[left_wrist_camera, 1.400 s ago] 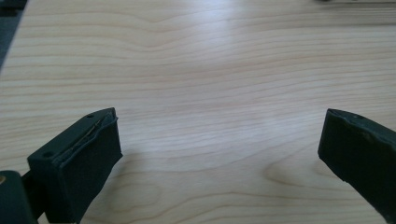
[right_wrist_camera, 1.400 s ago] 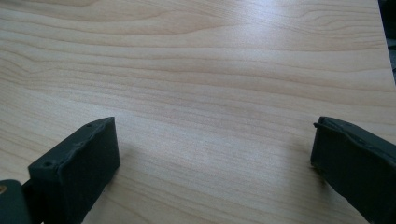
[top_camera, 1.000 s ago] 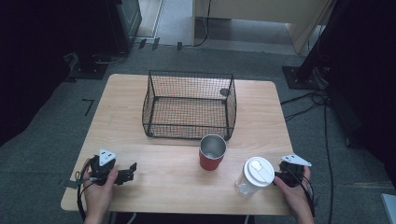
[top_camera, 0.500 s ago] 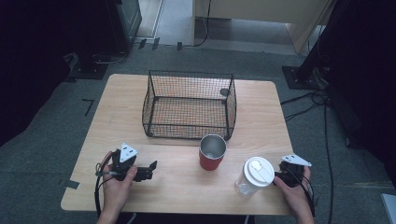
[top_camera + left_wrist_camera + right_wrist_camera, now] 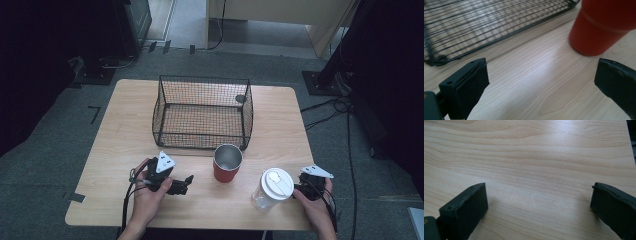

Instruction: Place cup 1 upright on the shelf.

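**Claws spread, nothing lifted: desk stock count**

Left claw (image 5: 186, 183), lower left of the high view: jaws released, empty, pointed toward the red cup (image 5: 227, 163), which stands at frame centre just in front of the wire basket (image 5: 202, 111). Right claw (image 5: 300, 189), lower right: jaws spread in its own view, empty, beside the lidded clear cup (image 5: 272, 188).

Progress, as judged: early; both cups on the desk (image 5: 120, 130), basket apparently empty.

Count: claws 2; cups 2; basket 1.

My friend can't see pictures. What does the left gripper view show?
A red cup stands on the wooden table, just ahead of the left gripper, whose two black jaws are wide apart with nothing between them. A black wire basket sits behind, to the left.
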Demonstrator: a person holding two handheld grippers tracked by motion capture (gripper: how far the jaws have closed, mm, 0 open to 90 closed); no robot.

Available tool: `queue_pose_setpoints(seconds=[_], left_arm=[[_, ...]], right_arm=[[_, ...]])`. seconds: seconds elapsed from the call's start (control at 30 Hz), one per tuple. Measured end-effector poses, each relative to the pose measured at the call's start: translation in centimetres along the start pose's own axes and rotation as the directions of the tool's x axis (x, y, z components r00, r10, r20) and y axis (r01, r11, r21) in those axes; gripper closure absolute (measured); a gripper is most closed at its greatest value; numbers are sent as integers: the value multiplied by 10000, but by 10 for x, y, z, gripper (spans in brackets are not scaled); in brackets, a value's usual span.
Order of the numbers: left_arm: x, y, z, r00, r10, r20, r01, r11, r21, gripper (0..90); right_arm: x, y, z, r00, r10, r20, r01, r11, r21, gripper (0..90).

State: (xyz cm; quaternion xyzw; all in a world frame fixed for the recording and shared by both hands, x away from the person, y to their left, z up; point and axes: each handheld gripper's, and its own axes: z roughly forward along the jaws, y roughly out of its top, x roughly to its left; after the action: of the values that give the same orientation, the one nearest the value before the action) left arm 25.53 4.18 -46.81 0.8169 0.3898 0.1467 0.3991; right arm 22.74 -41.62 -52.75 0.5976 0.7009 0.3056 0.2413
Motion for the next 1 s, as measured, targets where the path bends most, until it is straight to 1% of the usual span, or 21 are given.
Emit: queue_pose_setpoints(seconds=[0.07, 0.1, 0.13, 0.17, 0.27, 0.37, 0.4, 0.47, 0.5, 0.57, 0.6, 0.63, 0.67, 0.7, 0.8, 0.87, 1.0], left_arm=[[-5, 2, 4, 9997, 141, 205, -141, 9999, -6, 1], [-11, 5, 8, 9986, 277, 455, -277, 9996, -5, 1], [-11, 5, 8, 9986, 277, 455, -277, 9996, -5, 1], [-16, 9, 11, 9968, 408, 691, -411, 9992, 21, 1], [-23, 13, 16, 9924, 479, 1132, -484, 9988, 14, 1], [-30, 17, 21, 9881, 574, 1430, -582, 9983, 13, 1], [-30, 17, 21, 9881, 574, 1430, -582, 9983, 13, 1], [-34, 20, 25, 9844, 624, 1643, -633, 9980, 5, 1], [-38, 23, 28, 9806, 656, 1845, -661, 9978, -33, 1], [-42, 27, 30, 9798, 769, 1849, -775, 9970, -38, 1], [-42, 27, 30, 9798, 769, 1849, -775, 9970, -38, 1], [-46, 30, 32, 9781, 861, 1896, -876, 9962, -4, 1], [-46, 30, 32, 9781, 861, 1896, -876, 9962, -4, 1], [-50, 33, 34, 9755, 873, 2018, -889, 9960, -9, 1], [-53, 36, 37, 9752, 941, 2002, -964, 9953, 20, 1], [-55, 38, 39, 9733, 963, 2083, -986, 9951, 5, 1], [-60, 46, 44, 9750, 963, 2004, -991, 9951, 39, 1]], right_arm=[[0, 0, 0, 10000, -2, 0, 2, 10000, 0, 11], [0, 0, 0, 10000, 3, -3, -3, 10000, 2, 11], [0, 0, 0, 10000, 1, 2, -1, 10000, 2, 11], [0, 0, 0, 10000, 3, -2, -3, 10000, -1, 11], [0, 0, 0, 10000, -1, -1, 1, 10000, 0, 11], [0, 0, 0, 10000, 0, -1, 0, 10000, 0, 12], [0, 0, 0, 10000, 0, -1, 0, 10000, 0, 12], [0, 0, 0, 10000, 8, -2, -8, 10000, 2, 11], [0, 0, 0, 10000, 4, -2, -4, 10000, 0, 11], [0, 0, 0, 10000, 2, -7, -2, 10000, -4, 11], [0, 0, 0, 10000, 2, -7, -2, 10000, -4, 11], [0, 0, 0, 10000, 7, -6, -7, 10000, -1, 11], [0, 0, 0, 10000, 7, -6, -7, 10000, -1, 11], [0, 0, 0, 10000, 1, -10, -1, 10000, -7, 11], [0, 0, 0, 10000, 1, -9, -1, 10000, -5, 11], [0, 0, 0, 10000, -2, -10, 2, 10000, -5, 11], [0, 0, 0, 10000, -24, -53, 24, 10000, -11, 11]])
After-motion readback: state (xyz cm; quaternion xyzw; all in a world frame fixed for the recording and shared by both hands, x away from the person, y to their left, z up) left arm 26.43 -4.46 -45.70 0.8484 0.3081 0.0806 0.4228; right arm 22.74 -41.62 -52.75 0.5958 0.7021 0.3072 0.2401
